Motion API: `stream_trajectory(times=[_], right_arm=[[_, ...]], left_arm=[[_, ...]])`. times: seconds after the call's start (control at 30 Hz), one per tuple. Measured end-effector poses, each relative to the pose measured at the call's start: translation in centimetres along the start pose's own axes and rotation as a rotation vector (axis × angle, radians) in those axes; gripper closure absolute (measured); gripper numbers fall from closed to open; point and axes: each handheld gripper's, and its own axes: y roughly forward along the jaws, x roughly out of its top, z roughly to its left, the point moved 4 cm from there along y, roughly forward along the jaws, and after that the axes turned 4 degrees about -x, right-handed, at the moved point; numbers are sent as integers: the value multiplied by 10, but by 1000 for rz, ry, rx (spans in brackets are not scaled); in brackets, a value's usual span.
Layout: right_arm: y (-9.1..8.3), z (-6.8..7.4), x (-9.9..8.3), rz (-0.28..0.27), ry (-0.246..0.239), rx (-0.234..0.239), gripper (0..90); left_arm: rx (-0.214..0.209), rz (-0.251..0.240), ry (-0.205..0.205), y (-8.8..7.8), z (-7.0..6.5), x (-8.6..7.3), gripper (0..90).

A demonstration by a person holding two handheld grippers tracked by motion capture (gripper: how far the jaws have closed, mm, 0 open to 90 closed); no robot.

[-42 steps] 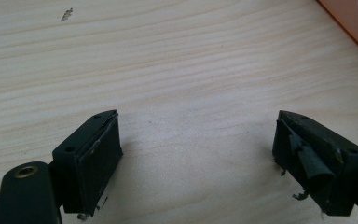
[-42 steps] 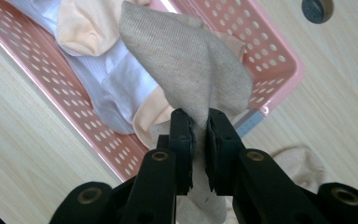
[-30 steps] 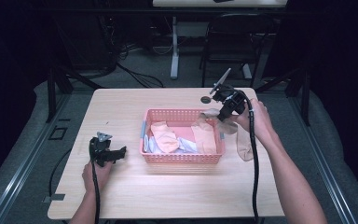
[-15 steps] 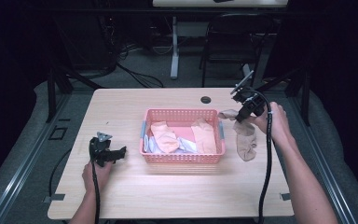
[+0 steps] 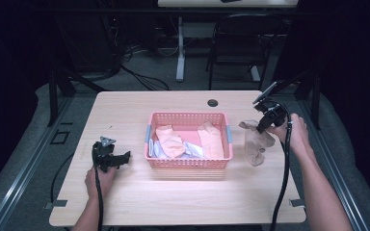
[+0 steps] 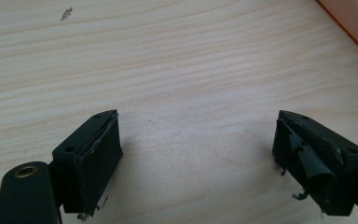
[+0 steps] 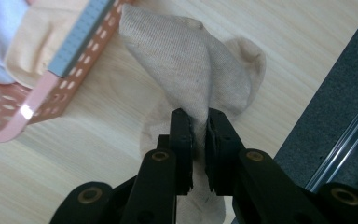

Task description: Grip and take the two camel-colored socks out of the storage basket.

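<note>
- At the right of the high view, my right gripper (image 5: 261,126) was pinching a beige sock (image 5: 255,143), its jaws pressed together on the fabric, as the right gripper view showed with the sock (image 7: 200,79) bunched between the black pads.
- The sock hung from the jaws, its lower end draped on the table (image 5: 125,110) just right of the pink basket (image 5: 189,117) and outside it.
- A second earlier this gripper had been over the basket's upper right corner; half a second earlier it stood beyond the right rim with the sock dangling; by this moment it had come lower and further right, and the sock had met the wood.
- In the basket lay two peach socks (image 5: 169,140) and a pale blue-white cloth (image 5: 192,150), placed as in the earlier frames.
- At the lower left of the high view, my left gripper (image 5: 125,156) rested on the table, in the same spot as before, well apart from the basket.
- In the left gripper view its jaws stood spread wide over bare wood, with the basket's corner (image 6: 354,23) at the upper right of the frame.
</note>
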Motion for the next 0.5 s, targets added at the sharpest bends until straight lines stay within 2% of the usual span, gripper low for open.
stream_trajectory(times=[0.07, 0.13, 0.2, 0.33, 0.5], right_arm=[[7, -4, -3, 3, 22, -4, 822], [19, -8, -9, 25, 49, 18, 822], [23, -10, -11, 39, 53, 17, 822], [42, -16, -18, 58, 81, 30, 822], [58, -18, -22, 80, 90, 30, 811]], left_arm=[[0, 0, 0, 0, 0, 0, 150], [0, 0, 0, 0, 0, 0, 150], [0, 0, 0, 0, 0, 0, 150], [1, -1, 0, 0, 0, 0, 150], [0, 0, 0, 0, 0, 0, 150]])
